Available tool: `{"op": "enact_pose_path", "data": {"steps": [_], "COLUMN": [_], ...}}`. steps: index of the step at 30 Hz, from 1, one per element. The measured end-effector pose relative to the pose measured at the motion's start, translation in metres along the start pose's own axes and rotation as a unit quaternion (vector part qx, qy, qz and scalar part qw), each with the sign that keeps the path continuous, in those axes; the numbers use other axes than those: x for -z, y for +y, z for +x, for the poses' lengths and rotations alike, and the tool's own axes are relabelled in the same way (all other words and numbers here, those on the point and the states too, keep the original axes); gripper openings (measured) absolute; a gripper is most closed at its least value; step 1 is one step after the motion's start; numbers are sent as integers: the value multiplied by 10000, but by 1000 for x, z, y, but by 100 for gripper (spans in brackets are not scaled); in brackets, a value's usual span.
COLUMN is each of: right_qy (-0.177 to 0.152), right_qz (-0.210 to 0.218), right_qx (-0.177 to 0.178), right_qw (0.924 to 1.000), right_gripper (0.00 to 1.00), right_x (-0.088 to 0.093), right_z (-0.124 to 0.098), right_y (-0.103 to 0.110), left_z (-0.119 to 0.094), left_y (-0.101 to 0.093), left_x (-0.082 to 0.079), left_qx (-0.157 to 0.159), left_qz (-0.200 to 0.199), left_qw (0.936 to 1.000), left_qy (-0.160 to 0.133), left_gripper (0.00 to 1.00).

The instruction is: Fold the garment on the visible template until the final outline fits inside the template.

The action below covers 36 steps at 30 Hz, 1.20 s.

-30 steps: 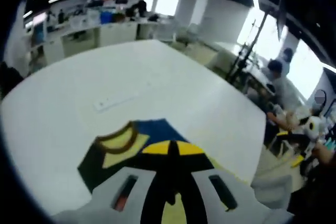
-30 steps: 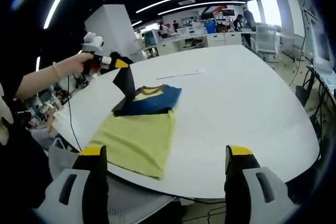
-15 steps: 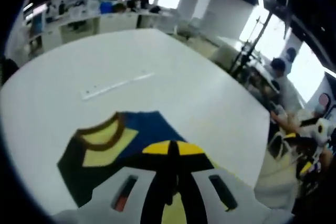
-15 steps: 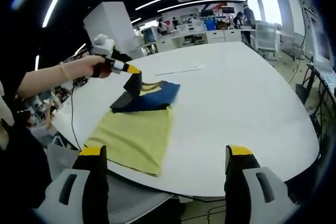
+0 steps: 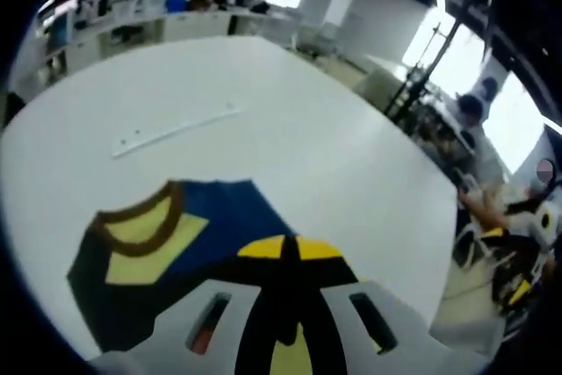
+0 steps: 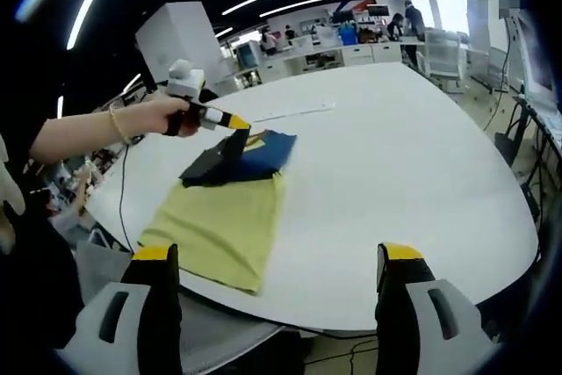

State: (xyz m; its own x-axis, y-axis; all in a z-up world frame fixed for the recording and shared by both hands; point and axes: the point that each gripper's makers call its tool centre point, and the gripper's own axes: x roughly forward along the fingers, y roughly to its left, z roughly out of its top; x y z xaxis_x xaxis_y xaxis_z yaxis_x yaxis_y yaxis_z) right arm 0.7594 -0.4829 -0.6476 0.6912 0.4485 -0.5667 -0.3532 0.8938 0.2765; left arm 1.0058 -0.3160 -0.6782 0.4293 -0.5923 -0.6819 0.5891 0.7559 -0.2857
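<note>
Right gripper view, frame centre: my left gripper [image 6: 235, 122], clenched on the garment [image 6: 230, 217], has lowered its dark sleeve toward the counter [image 6: 395, 173]; my right gripper [image 6: 277, 274] hangs released.

Garment [image 6: 230, 204] lay on table [image 6: 395, 182], near its left edge. Strip [image 6: 294, 112] lay beyond garment, farther in. Desks [image 6: 351, 57] stood behind table.

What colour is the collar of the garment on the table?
The collar is brown, around a yellow patch; it shows best in the left gripper view.
</note>
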Motion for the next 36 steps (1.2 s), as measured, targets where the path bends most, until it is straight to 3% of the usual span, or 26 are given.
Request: {"op": "enact_pose_path", "data": {"steps": [11, 25, 36], "right_qy": [70, 103, 85], "right_qz": [157, 265, 325], "right_qx": [47, 102, 114], "right_qw": [9998, 9995, 9994], "right_gripper": [93, 93, 93], "right_x": [13, 21, 25], "right_z": [-1, -3, -3], "right_y": [-8, -16, -19], "left_z": [30, 47, 58], "left_y": [-4, -5, -9], "left_x": [25, 30, 40], "left_qx": [-73, -202, -240], "left_qz": [21, -246, -128], "left_qw": [9995, 9990, 9985], "left_qy": [296, 315, 465], "left_gripper": [0, 0, 1]}}
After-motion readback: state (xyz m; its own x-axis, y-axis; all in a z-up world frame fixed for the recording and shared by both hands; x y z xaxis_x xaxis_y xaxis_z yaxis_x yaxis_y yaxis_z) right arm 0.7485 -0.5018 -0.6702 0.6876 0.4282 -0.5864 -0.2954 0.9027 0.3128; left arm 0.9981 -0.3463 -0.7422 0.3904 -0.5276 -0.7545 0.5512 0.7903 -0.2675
